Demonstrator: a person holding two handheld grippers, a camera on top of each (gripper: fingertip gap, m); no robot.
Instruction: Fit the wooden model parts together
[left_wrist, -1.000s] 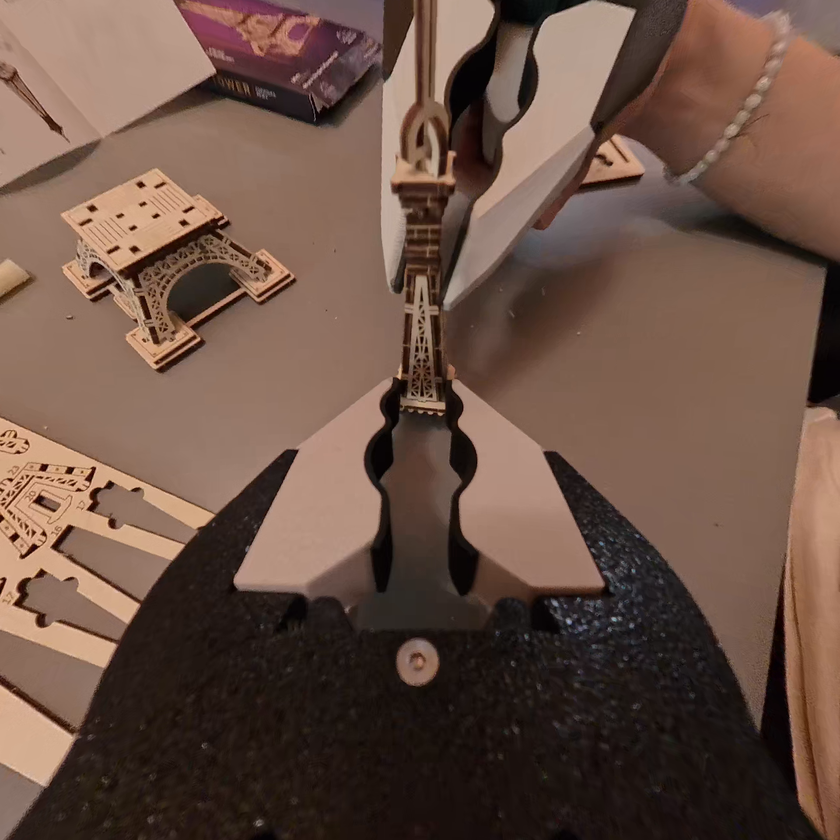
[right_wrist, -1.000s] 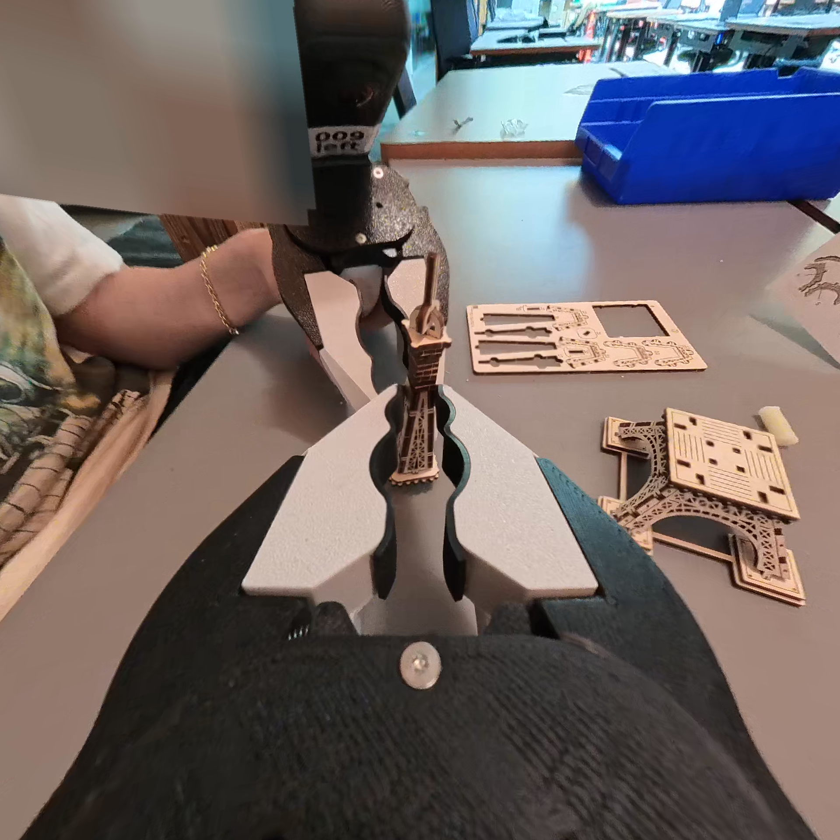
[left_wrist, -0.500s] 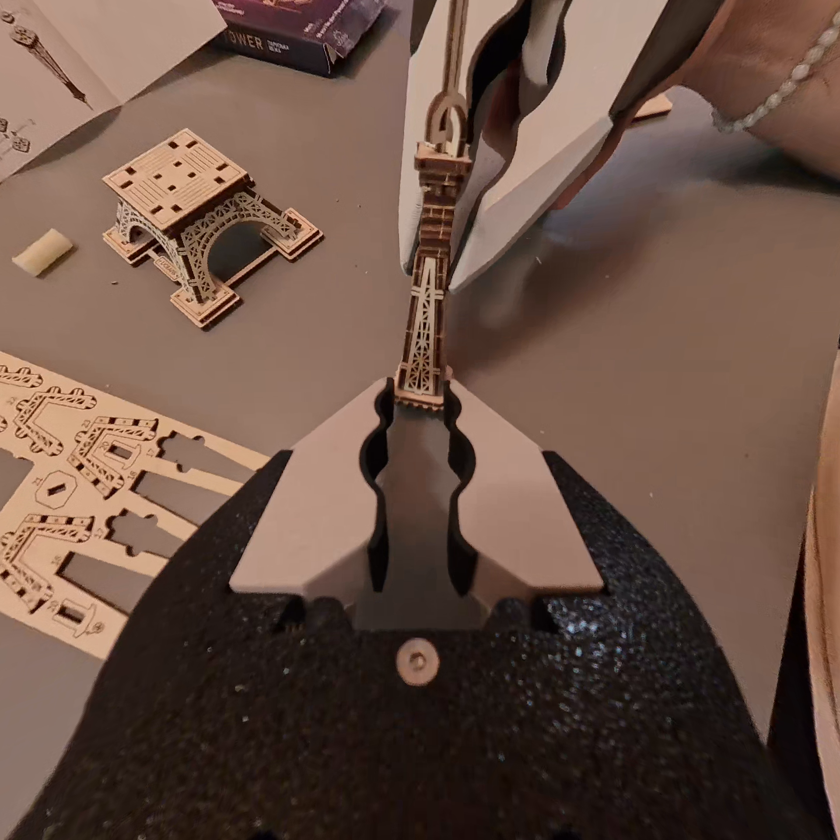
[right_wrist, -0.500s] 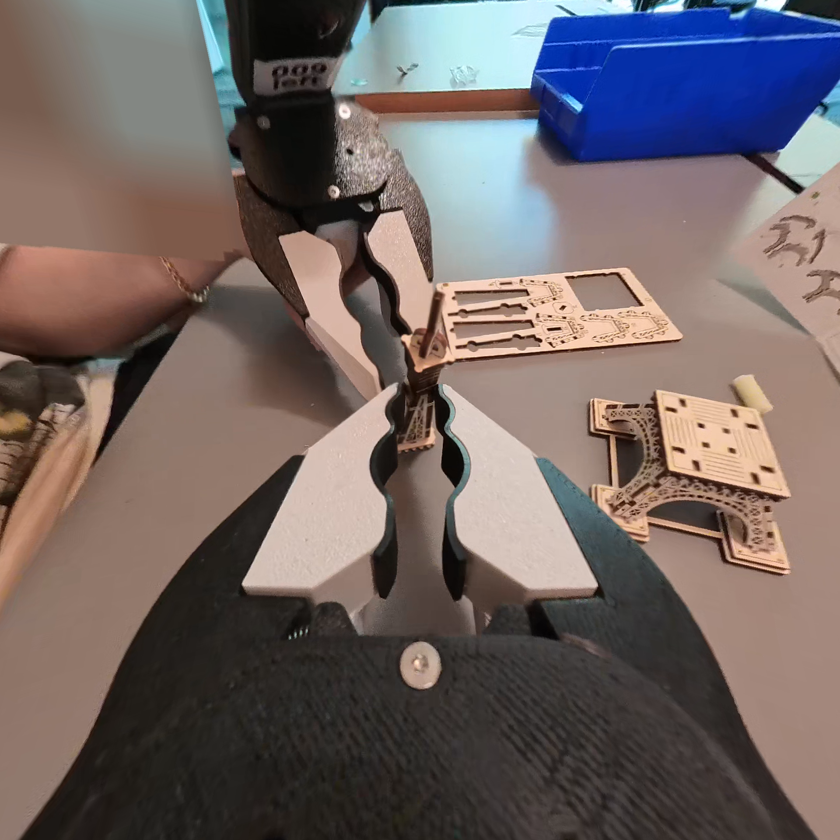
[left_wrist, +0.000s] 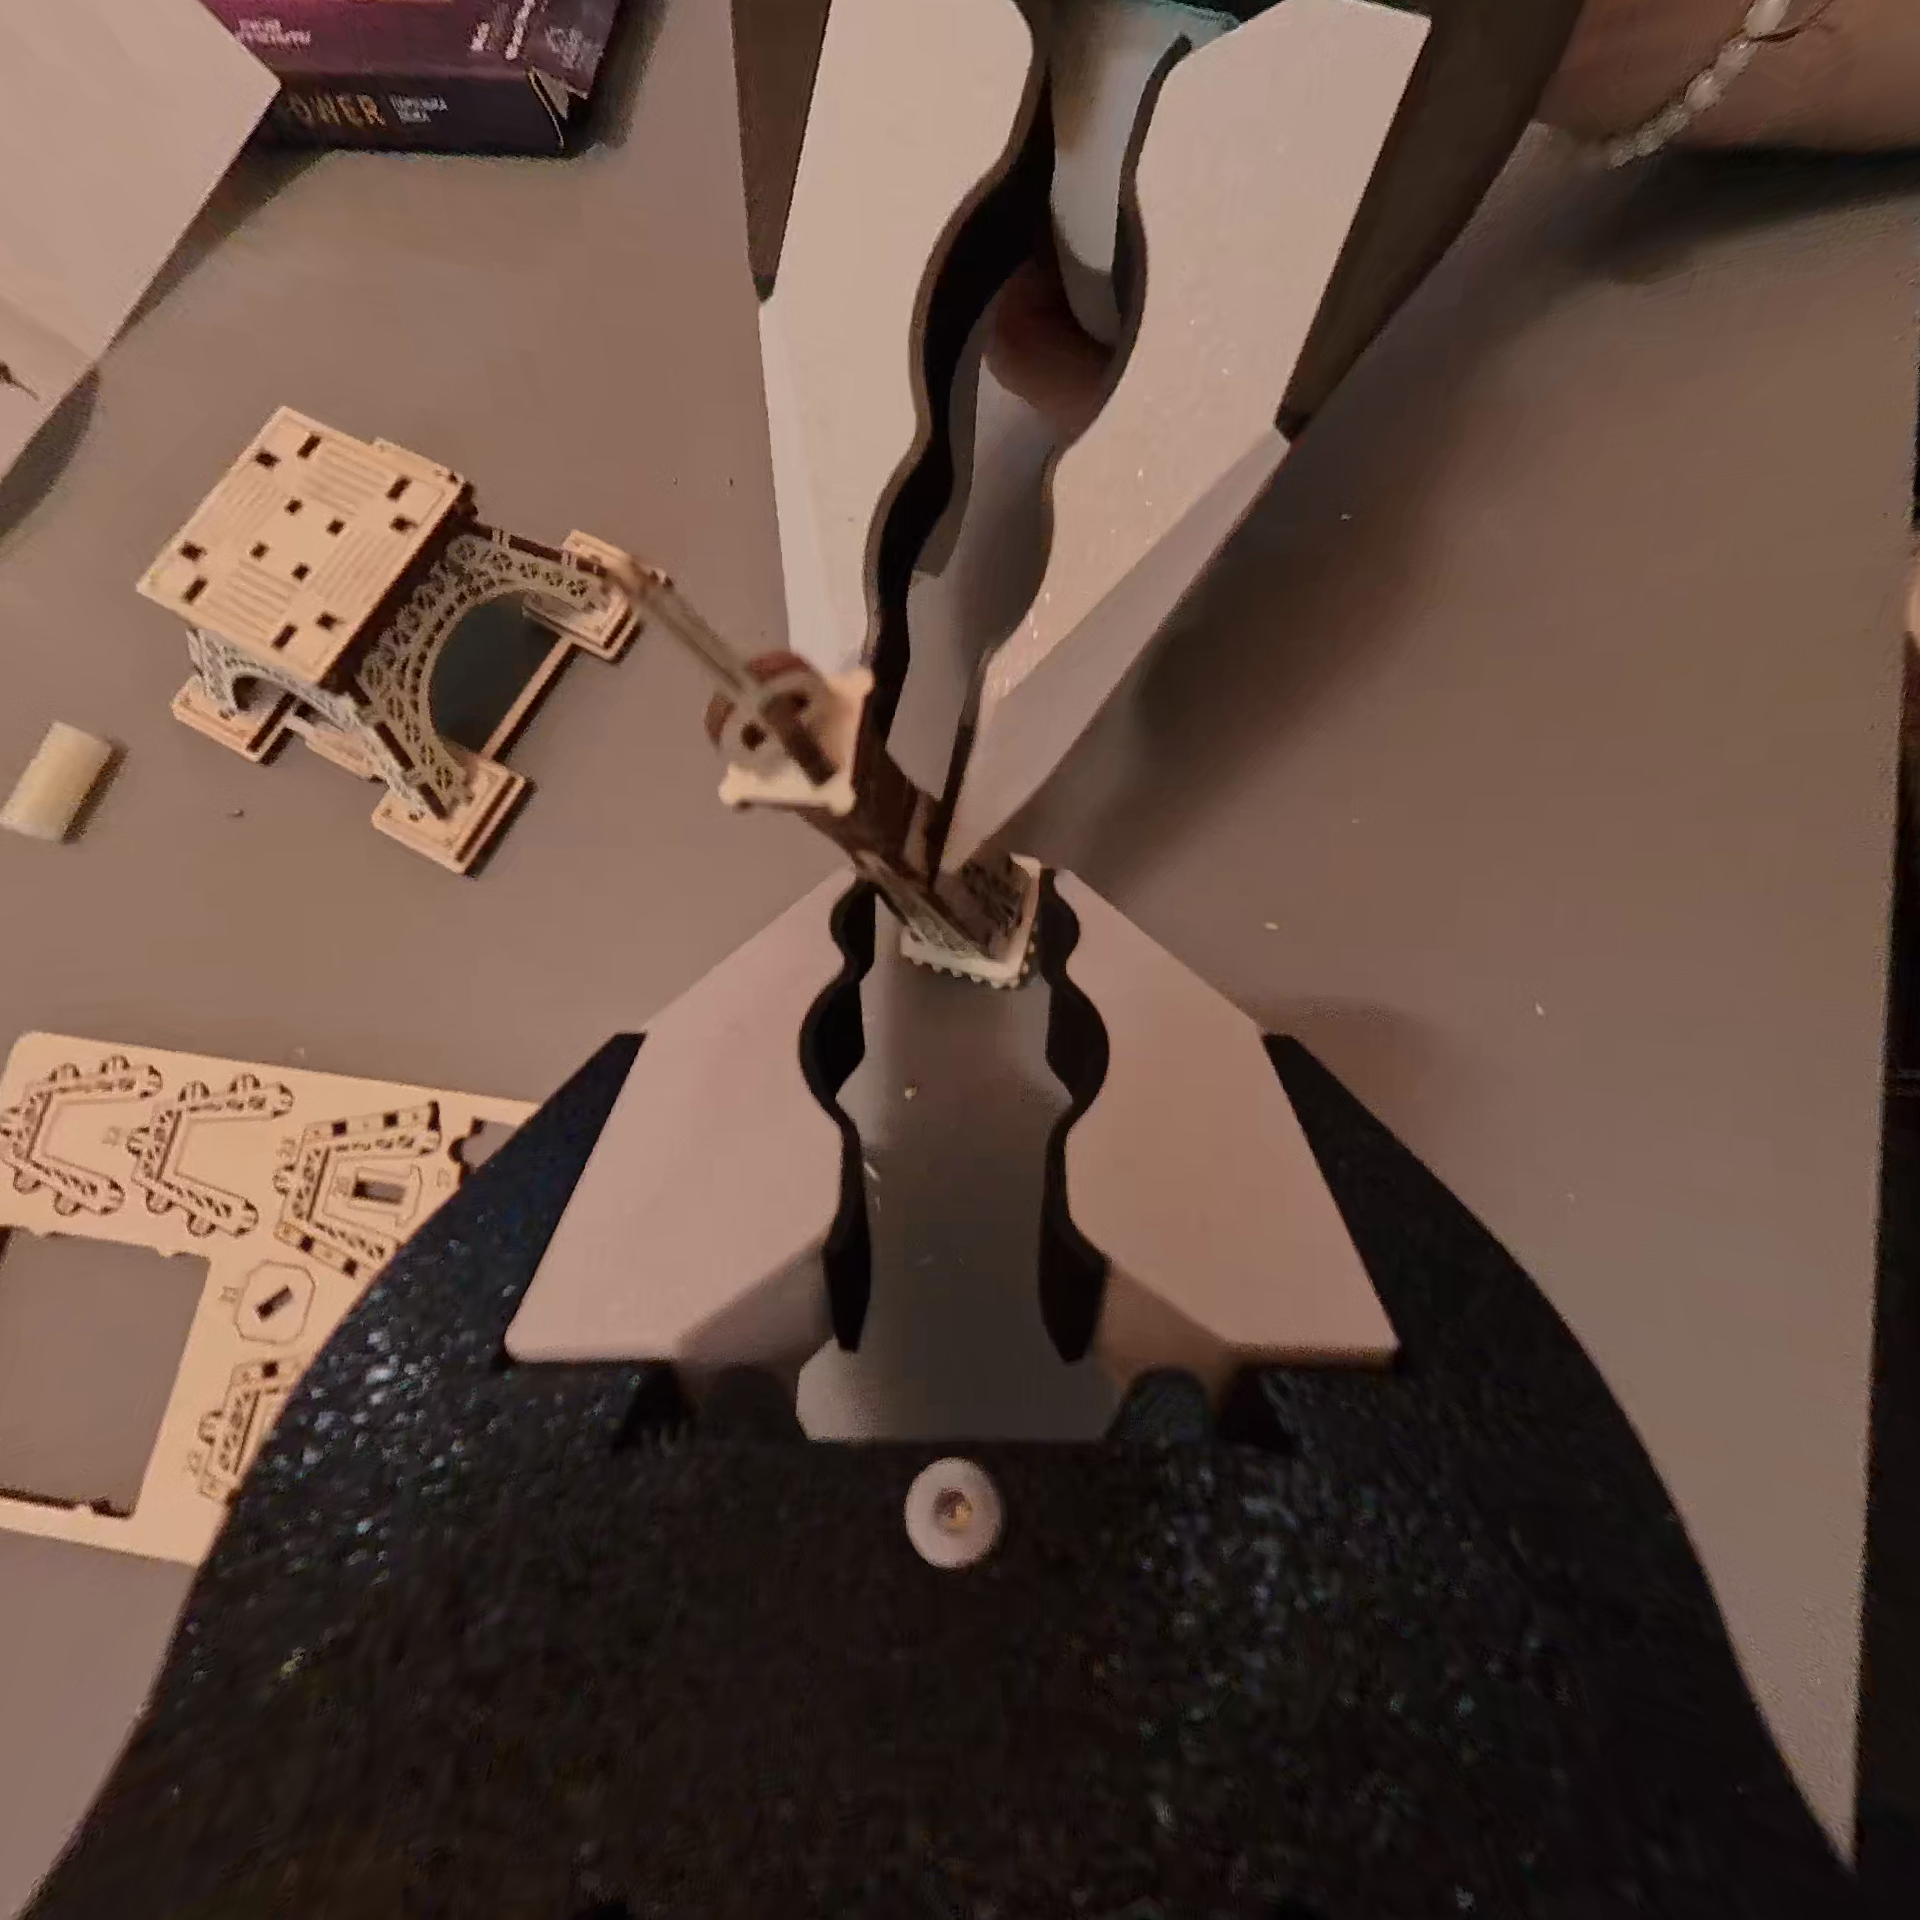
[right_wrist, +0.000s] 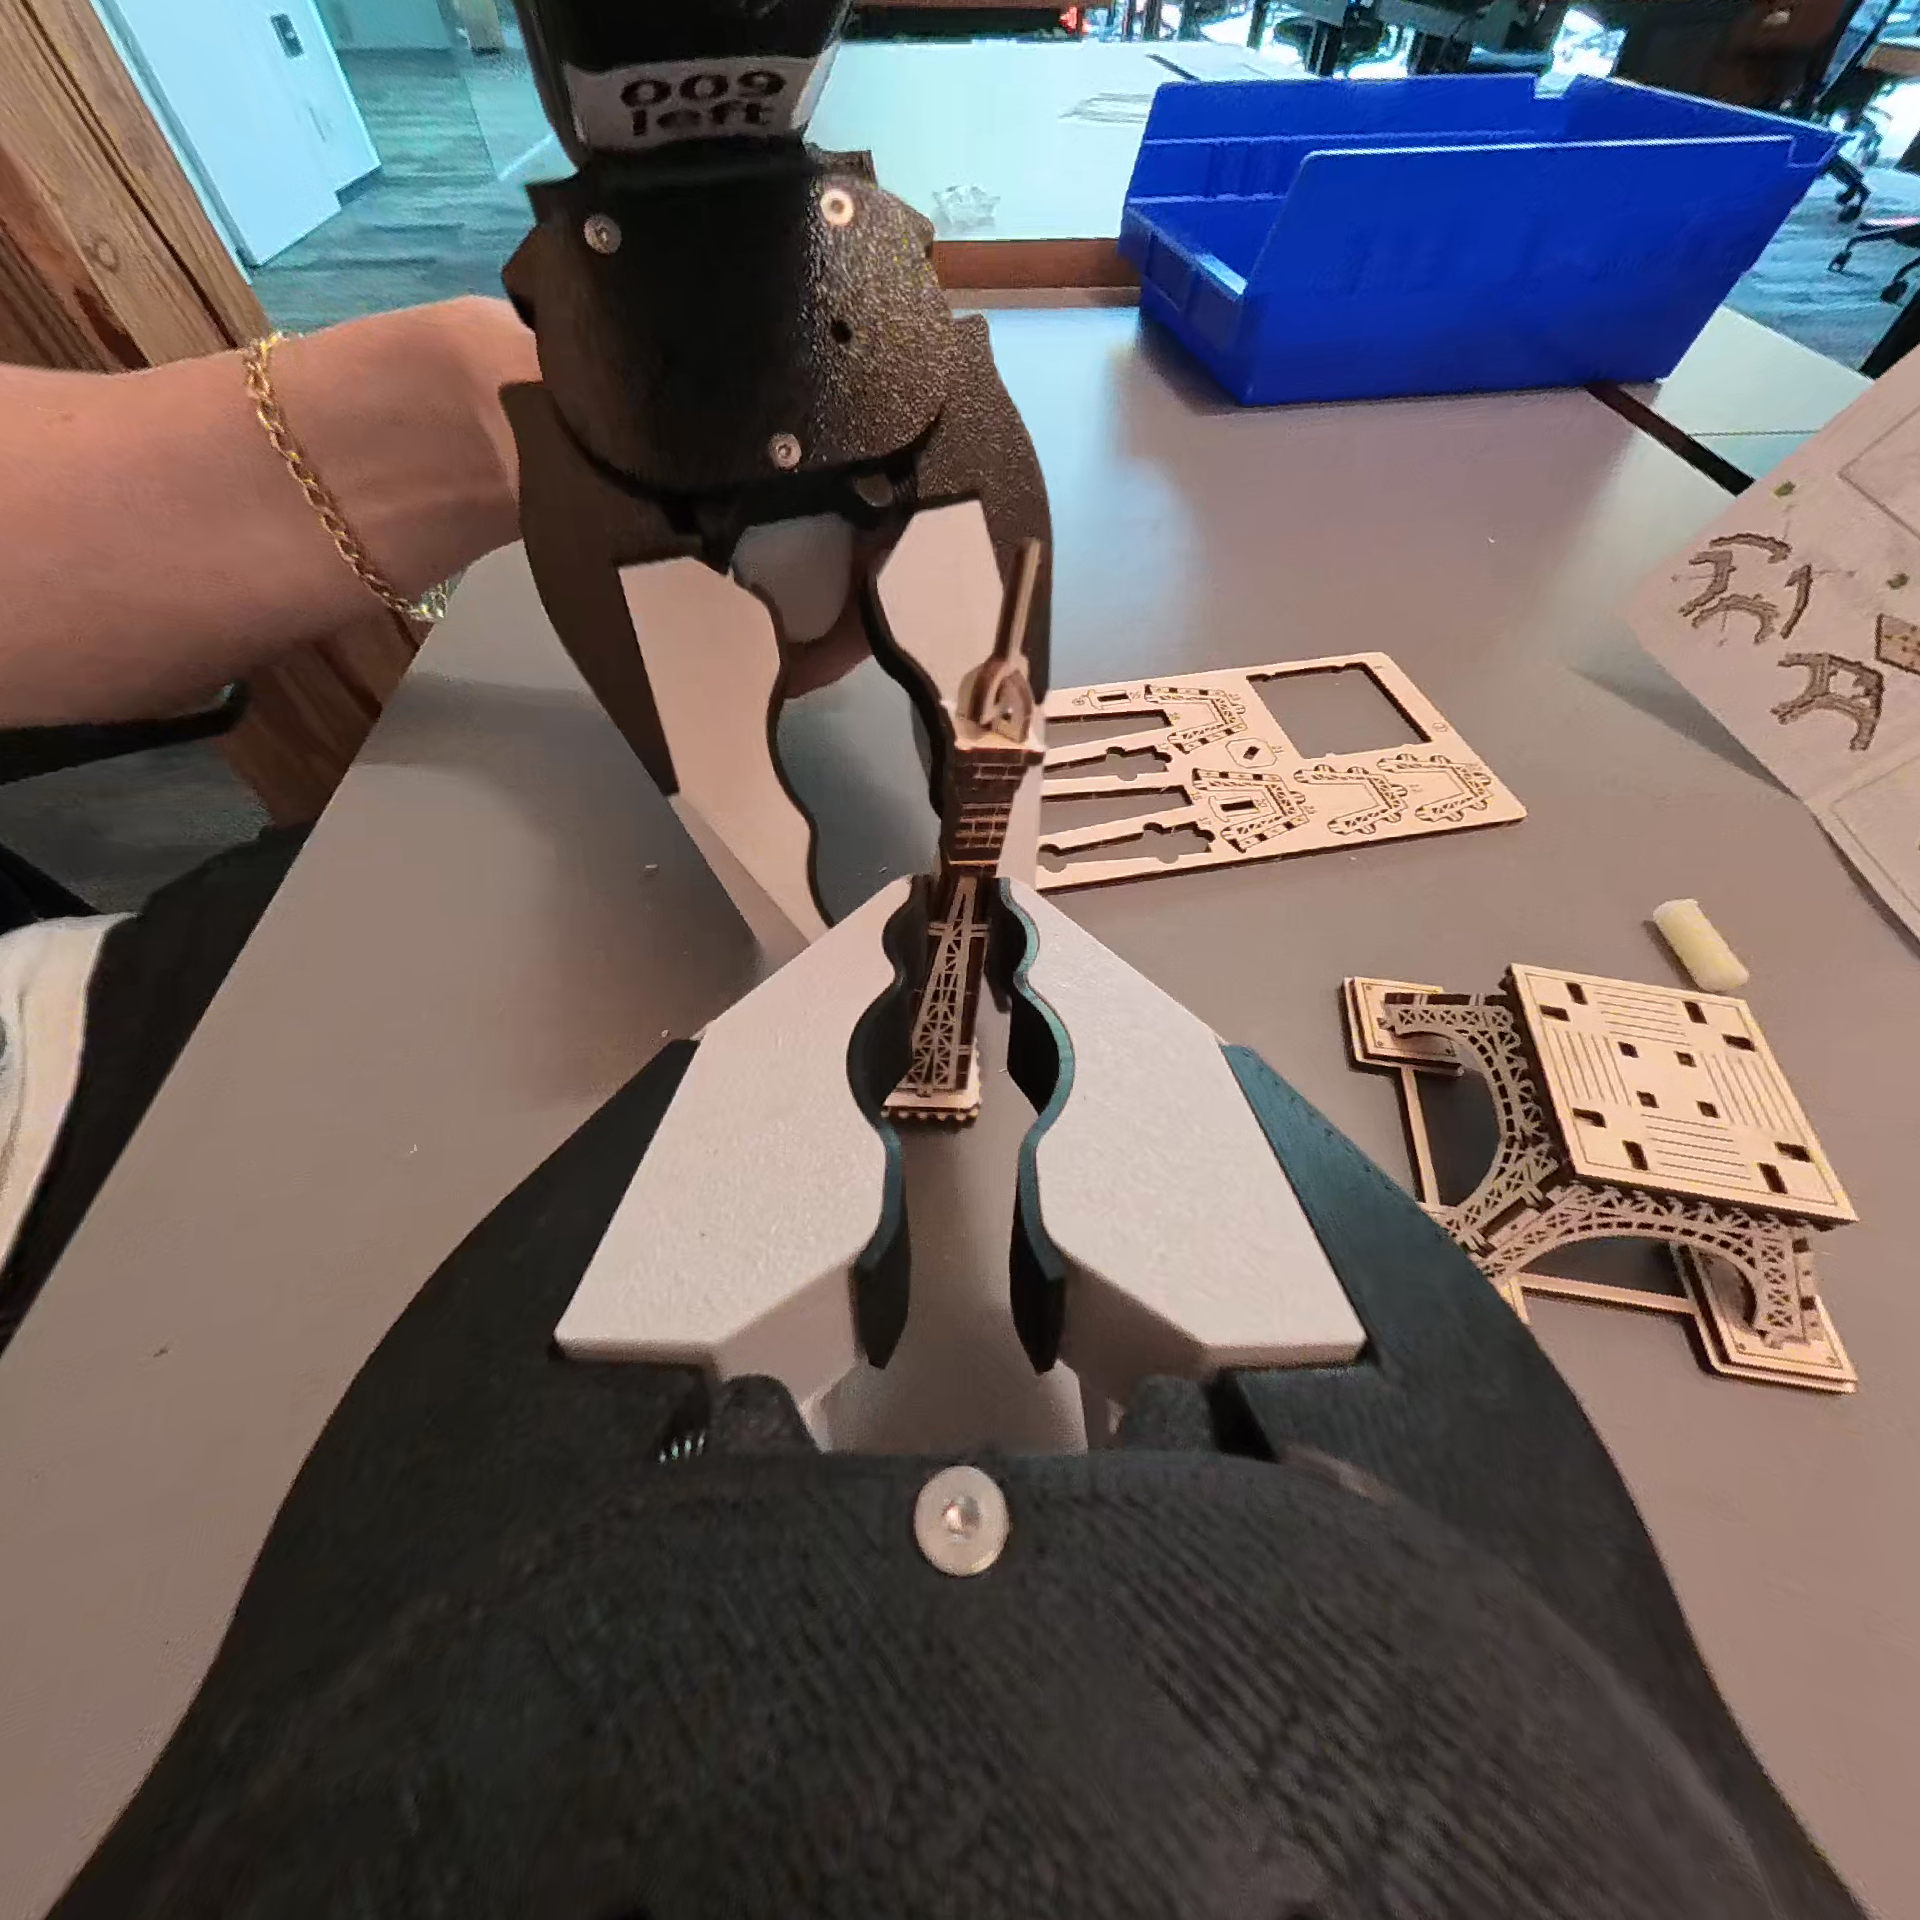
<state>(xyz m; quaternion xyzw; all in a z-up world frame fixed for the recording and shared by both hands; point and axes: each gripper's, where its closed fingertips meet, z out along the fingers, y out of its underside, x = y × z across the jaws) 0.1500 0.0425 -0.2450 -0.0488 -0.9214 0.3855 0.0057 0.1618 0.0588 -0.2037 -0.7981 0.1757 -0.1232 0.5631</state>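
Note:
A slim wooden spire (right_wrist: 982, 800) is clamped between my right gripper (right_wrist: 958, 894) fingertips, its square foot back inside the jaws. In the left wrist view the spire (left_wrist: 800, 748) leans to the left. My left gripper (left_wrist: 951, 894) meets the right gripper (left_wrist: 914, 748) nose to nose. Its jaws stand a little wider than the spire's foot, with a gap showing on the left side. In the right wrist view the left gripper (right_wrist: 862, 831) has its fingers apart behind the spire. The arched wooden tower base (right_wrist: 1621, 1143) stands free on the grey table, also seen in the left wrist view (left_wrist: 343, 623).
A punched-out wooden parts sheet (right_wrist: 1278, 769) lies flat beyond the tower base. A small cream piece (right_wrist: 1699, 956) lies near it. A blue bin (right_wrist: 1455, 229) stands at the back. A printed paper sheet (right_wrist: 1818, 623) lies at the right, a purple box (left_wrist: 416, 73) farther off. About 4 cm separates my left fingertips from my right.
My left gripper's jaws have widened off the spire's foot. The right gripper keeps its hold. The spire has tipped to the left in the left wrist view, and both grippers have closed in.

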